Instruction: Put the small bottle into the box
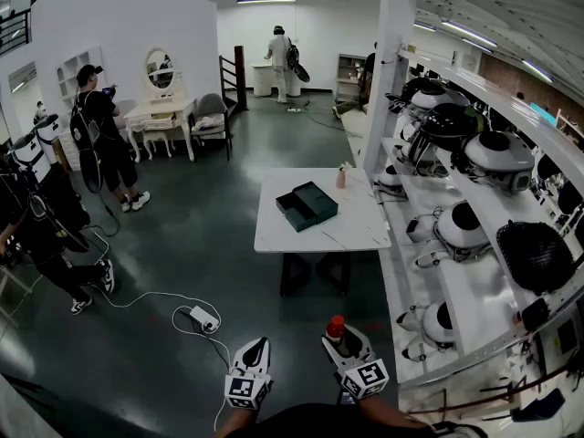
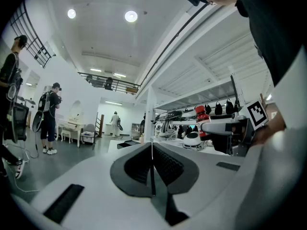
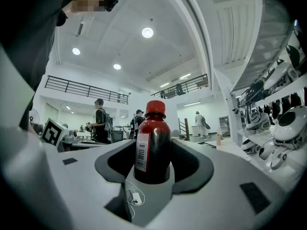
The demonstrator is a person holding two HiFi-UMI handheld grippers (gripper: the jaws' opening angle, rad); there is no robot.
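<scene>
The small bottle (image 1: 336, 326), dark red with a red cap and a barcode label, stands upright between the jaws of my right gripper (image 1: 343, 341), which is shut on it low in the head view. In the right gripper view the bottle (image 3: 152, 145) fills the gap between the pads. My left gripper (image 1: 256, 351) is beside it, its jaws closed together with nothing between them (image 2: 152, 163). The bottle (image 2: 202, 115) also shows in the left gripper view. The dark green open box (image 1: 307, 206) lies on the white table (image 1: 351, 234), well ahead of both grippers.
A small peach-coloured bottle (image 1: 341, 177) stands at the table's far edge. White shelves with helmets (image 1: 474, 235) run along the right, next to a white pillar (image 1: 388, 71). A cable and power strip (image 1: 203, 318) lie on the floor. People (image 1: 100, 135) stand at the left.
</scene>
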